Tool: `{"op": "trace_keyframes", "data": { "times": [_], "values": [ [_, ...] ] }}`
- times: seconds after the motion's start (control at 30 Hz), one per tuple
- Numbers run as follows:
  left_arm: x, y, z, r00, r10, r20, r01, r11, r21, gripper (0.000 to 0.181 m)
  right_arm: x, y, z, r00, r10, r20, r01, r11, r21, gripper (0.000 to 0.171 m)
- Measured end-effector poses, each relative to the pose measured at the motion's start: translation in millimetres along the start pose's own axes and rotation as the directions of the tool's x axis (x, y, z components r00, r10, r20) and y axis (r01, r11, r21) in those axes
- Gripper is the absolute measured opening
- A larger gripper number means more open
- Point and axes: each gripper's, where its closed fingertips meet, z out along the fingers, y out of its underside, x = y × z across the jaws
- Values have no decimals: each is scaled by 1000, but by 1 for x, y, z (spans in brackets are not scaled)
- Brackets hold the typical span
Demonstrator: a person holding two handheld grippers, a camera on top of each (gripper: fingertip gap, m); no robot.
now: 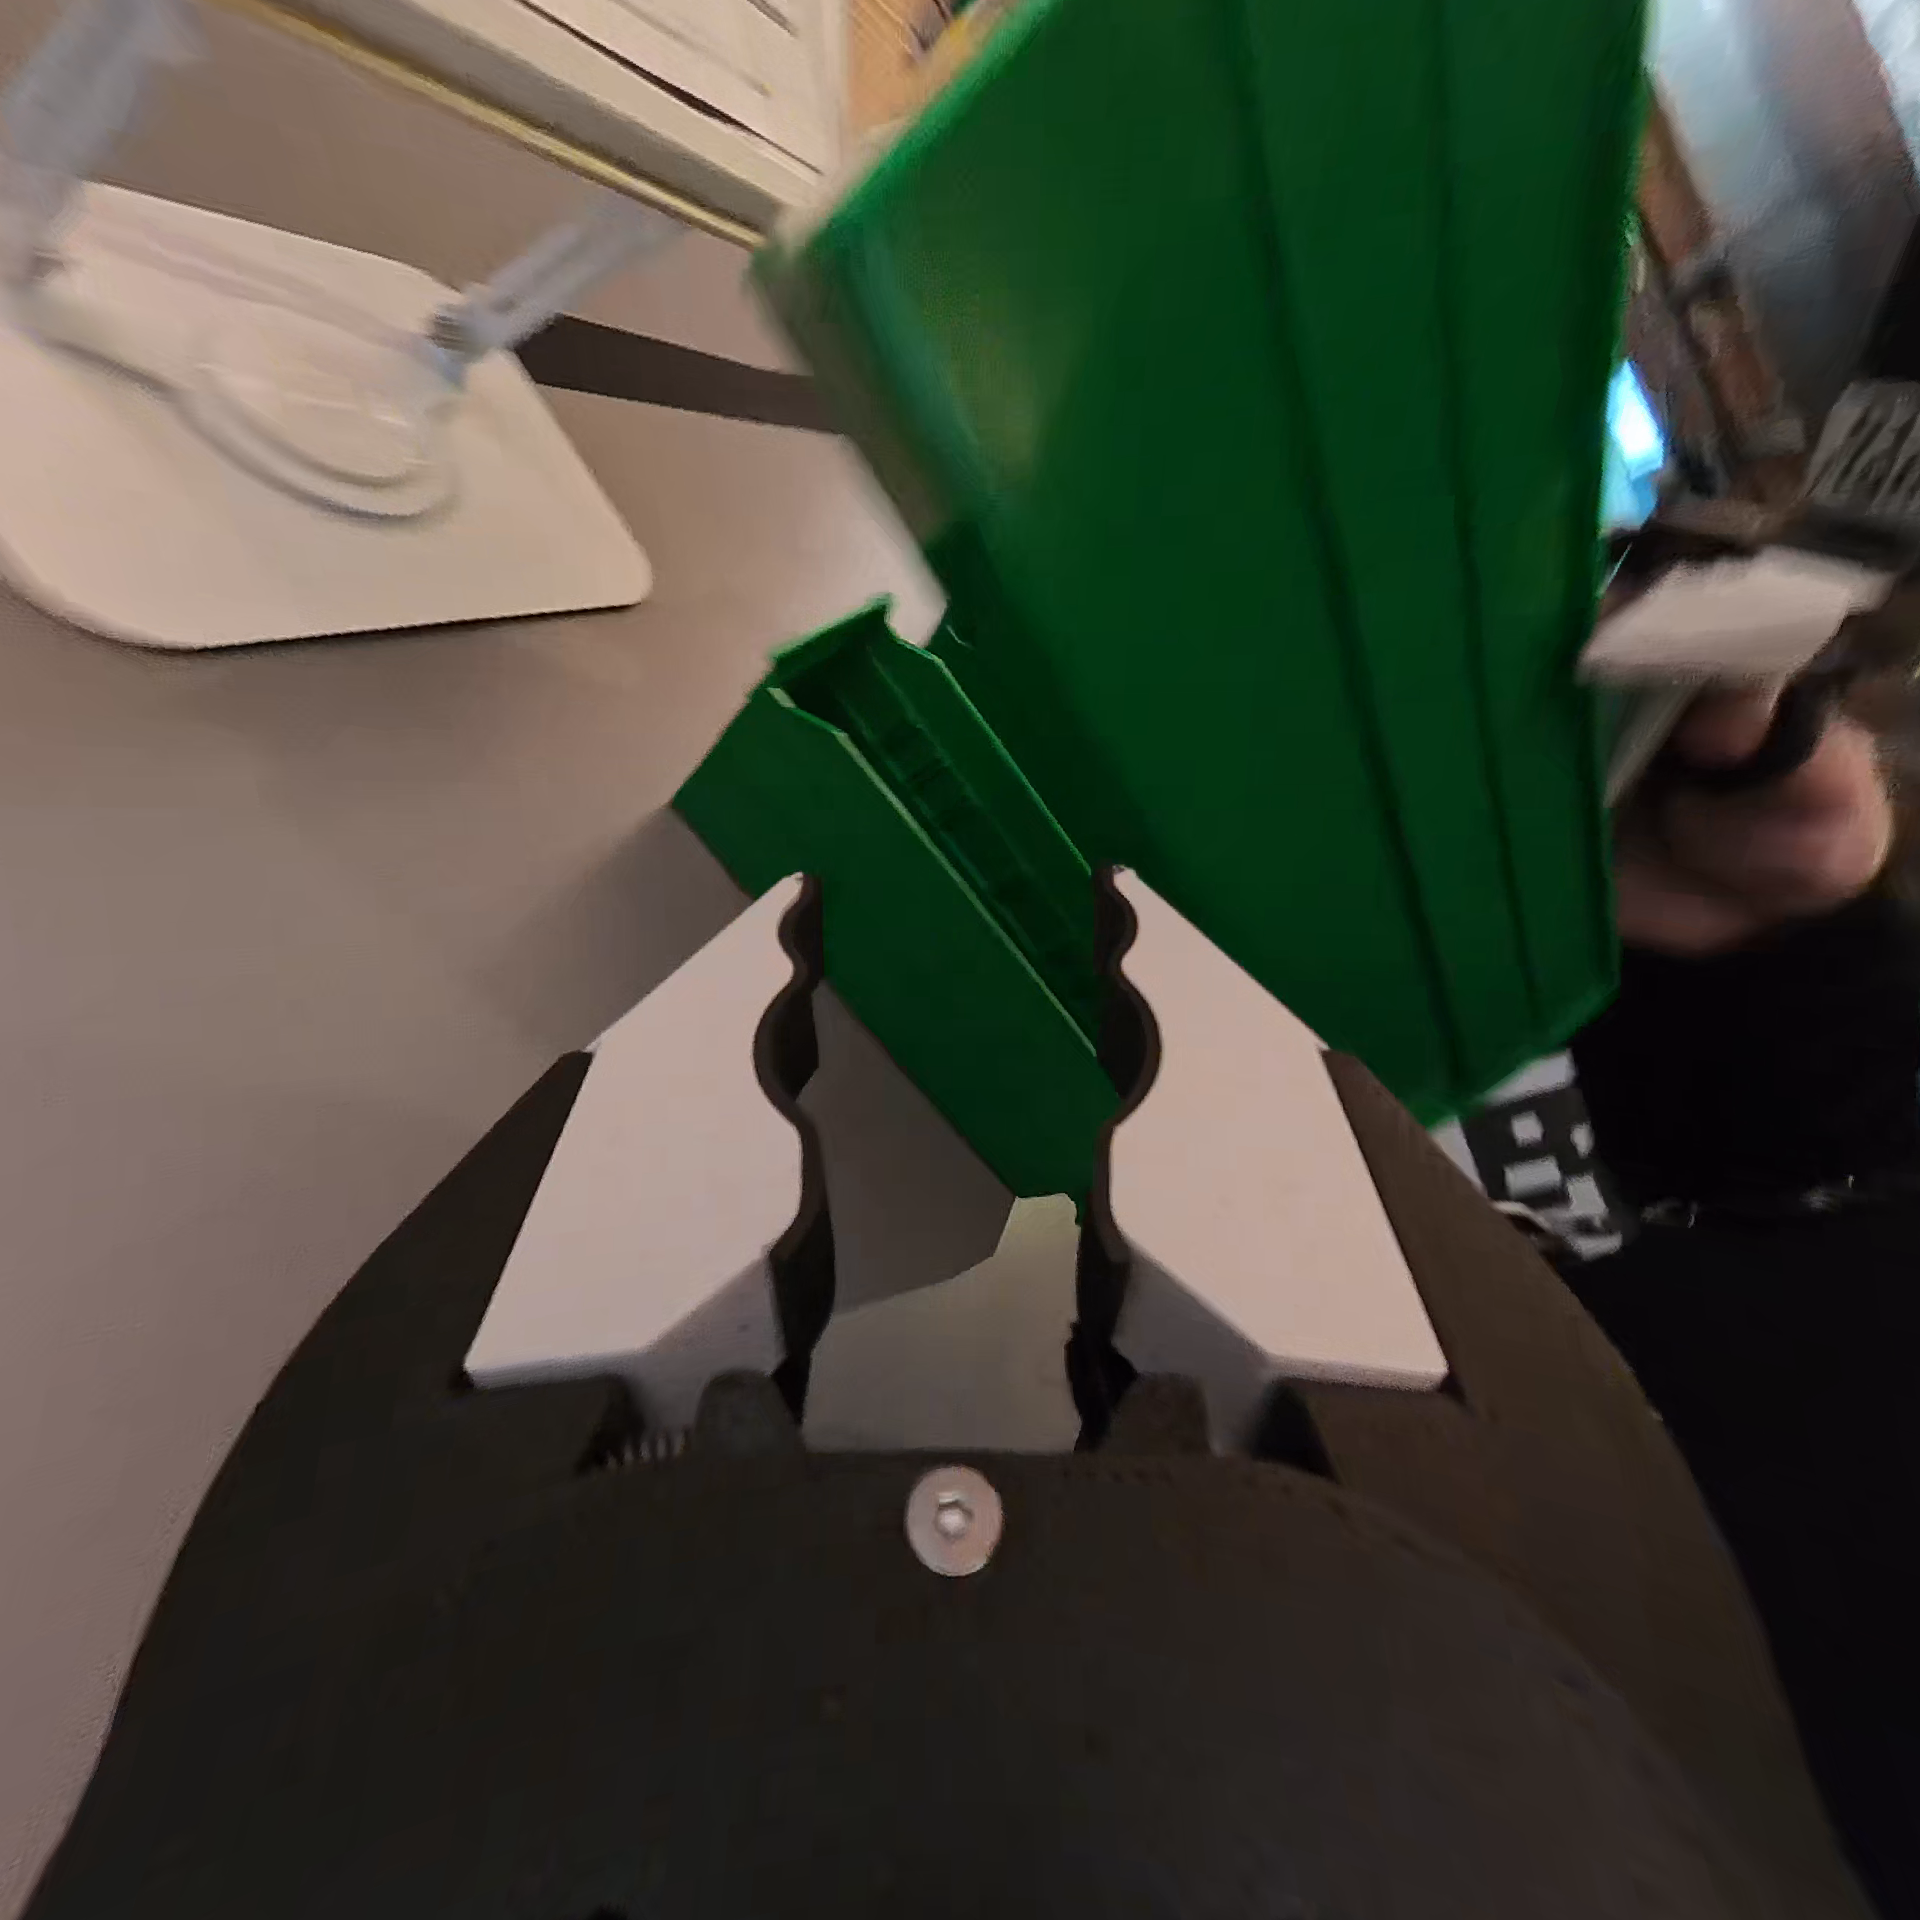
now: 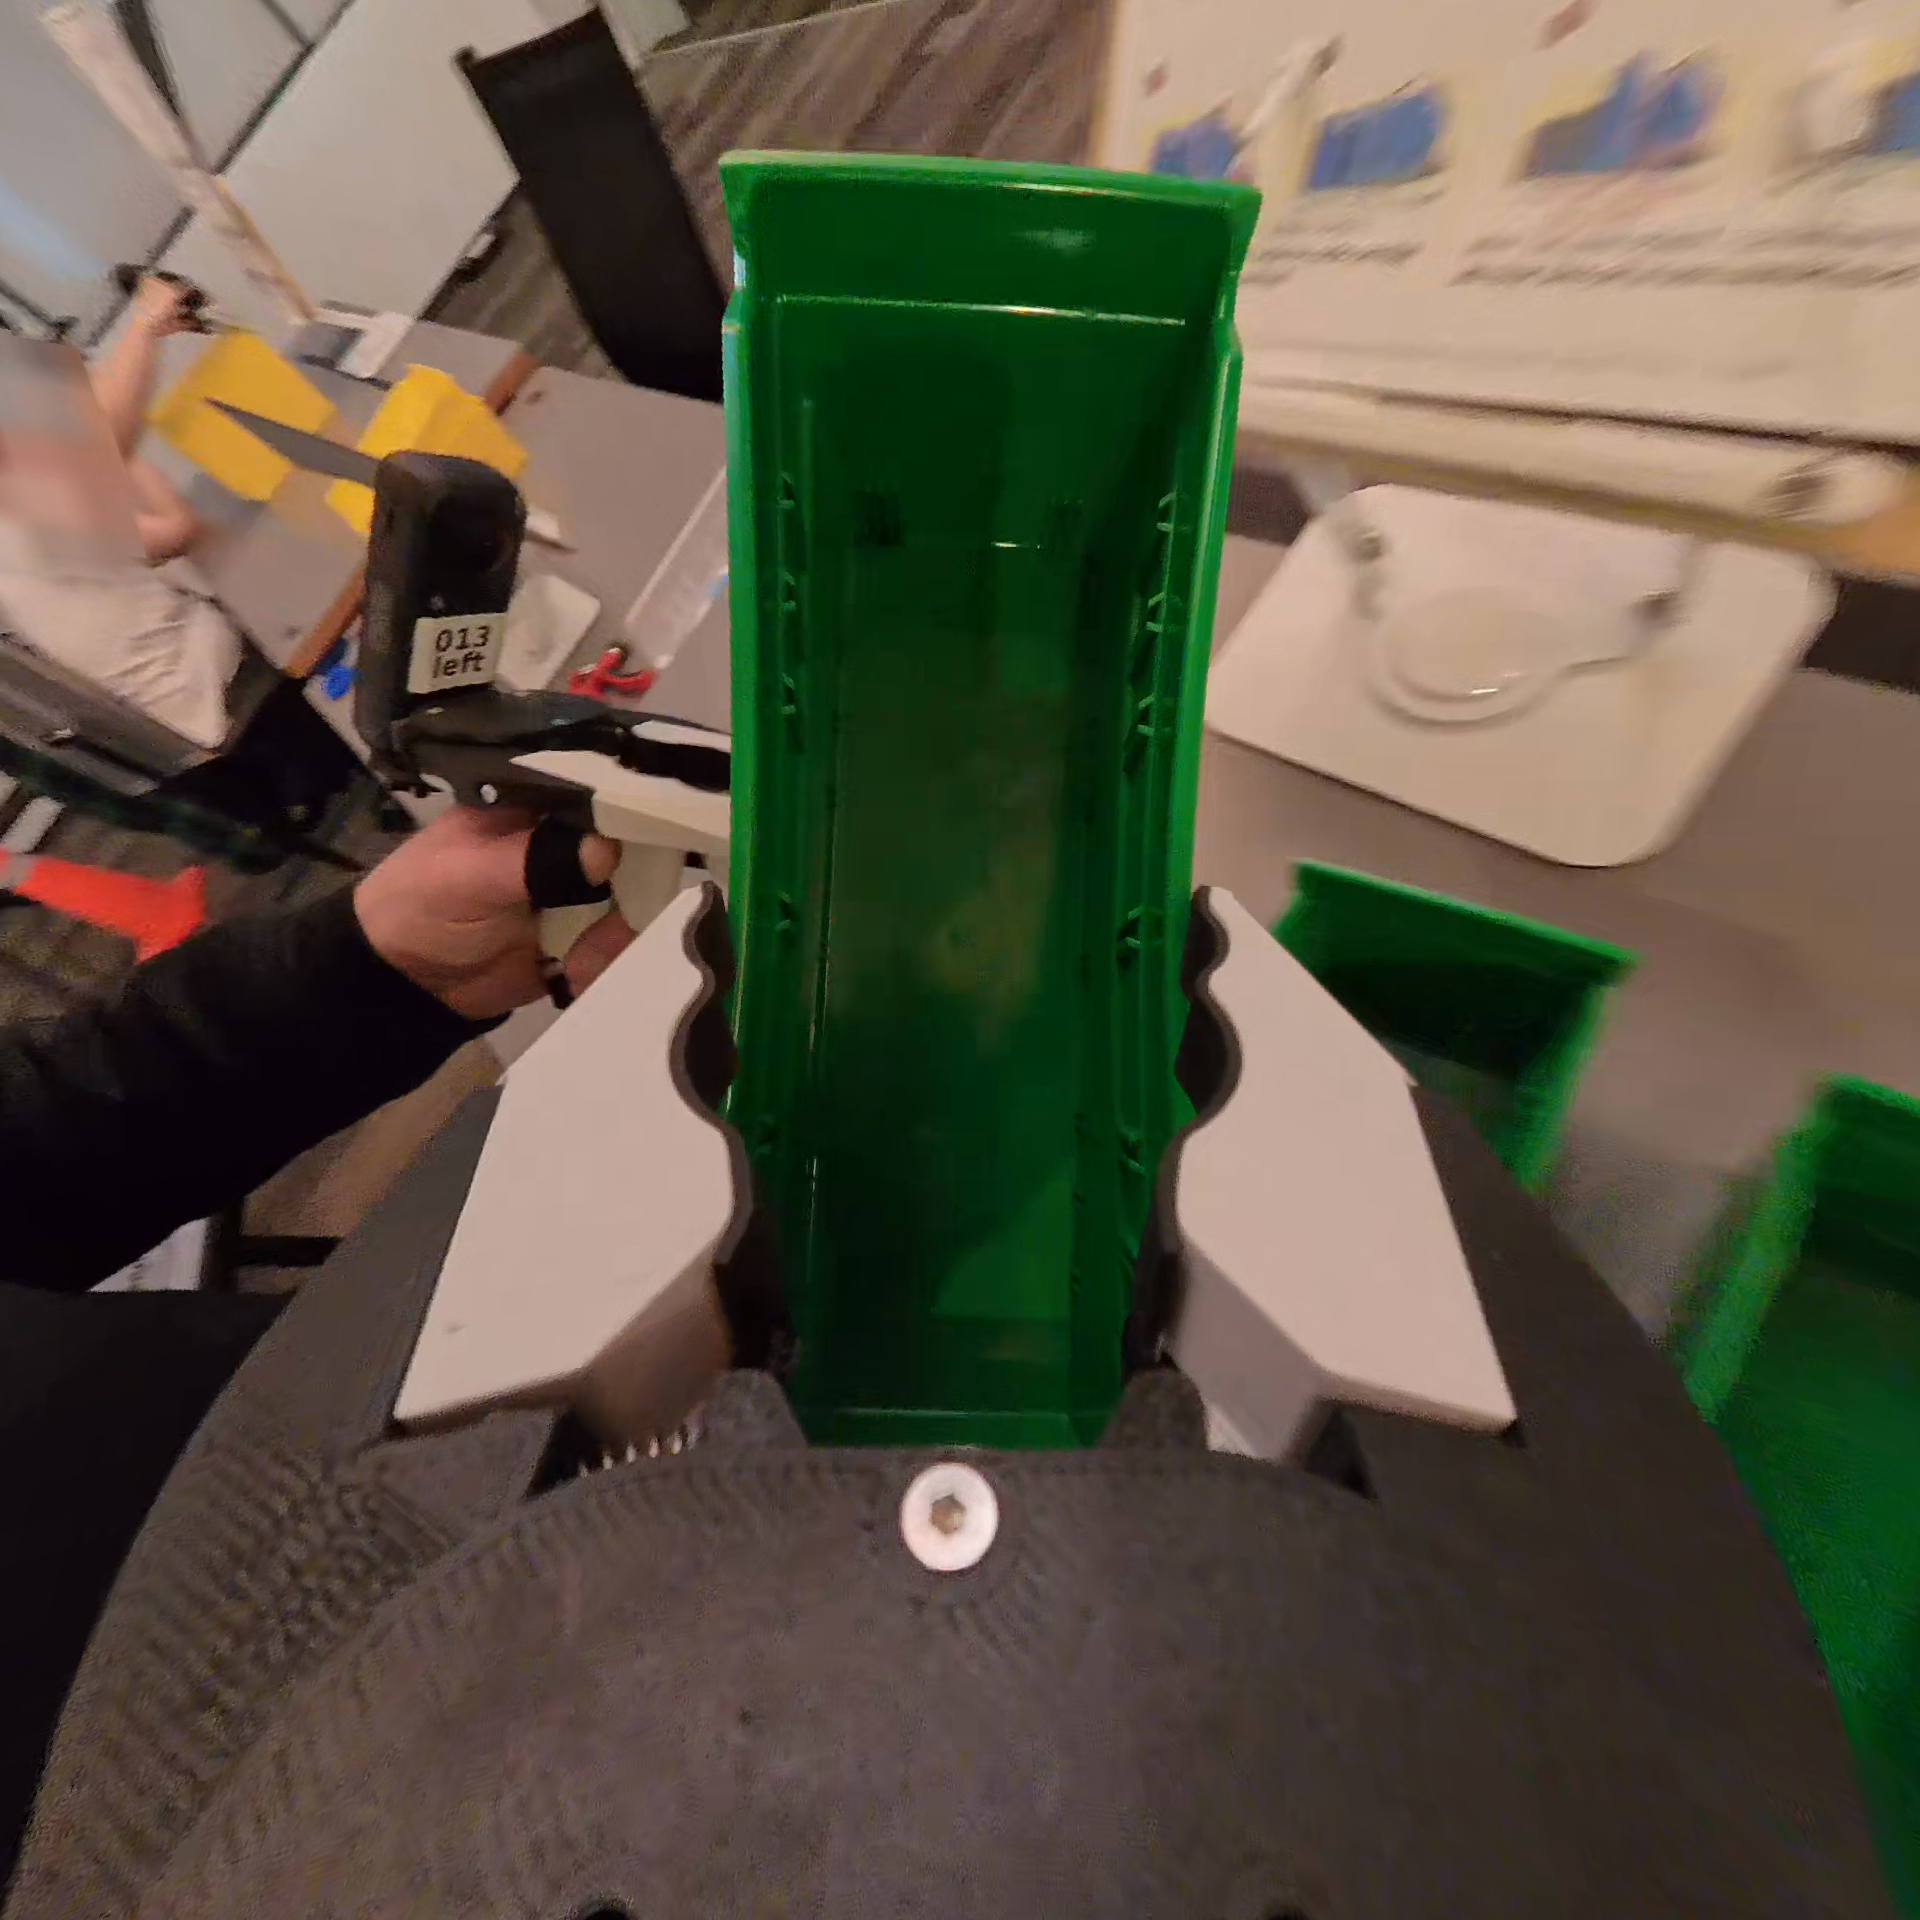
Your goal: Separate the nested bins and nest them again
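Note:
A green bin (image 2: 966, 727) is held up above the grey table (image 2: 1714, 831), its open inside facing the right wrist camera. My right gripper (image 2: 961, 904) is shut on its two long side walls near one end. In the left wrist view the bin's ribbed outside (image 1: 1247, 520) fills the upper right. My left gripper (image 1: 961, 894) is shut on its folded rim (image 1: 914, 997). Each gripper also shows in the other's view: the left gripper (image 2: 665, 769) at the bin's left side, the right gripper (image 1: 1714, 623) behind its right edge. Two more green bins (image 2: 1455, 987) (image 2: 1829, 1403) stand open on the table at the right.
A white flat base with a clear stand (image 1: 312, 468) sits on the table at the back; it also shows in the right wrist view (image 2: 1507, 675). A white wall unit (image 1: 623, 104) runs behind it. Far left, another person (image 2: 104, 582) sits by yellow bins (image 2: 436, 436).

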Motion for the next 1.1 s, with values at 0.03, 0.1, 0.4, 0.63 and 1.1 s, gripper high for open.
{"op": "trace_keyframes", "data": {
  "times": [0.03, 0.1, 0.4, 0.63, 1.1],
  "values": [
    [-6, 0, -7, 1000, -26, 9, 26, 999, 23, 50, -9, 7, 18, 1000, 8, 24, -8, 1000, -17, 86],
    [-24, 4, -17, 997, -62, 51, 60, 997, 49, 50, -17, 22, 49, 1000, -2, 19, 3, 999, -48, 86],
    [-98, 56, -34, 972, -188, 140, 183, 982, 46, 45, -19, 83, 130, 997, -38, -74, 24, 983, -182, 96],
    [-129, 90, -32, 955, -220, 200, 232, 972, -37, 32, -29, 117, 150, 998, 55, -44, -63, 974, -220, 65],
    [-121, 97, -44, 950, -256, 178, 271, 961, -63, 36, -45, 146, 147, 991, 93, 93, -56, 937, -344, 94]
  ]
}}
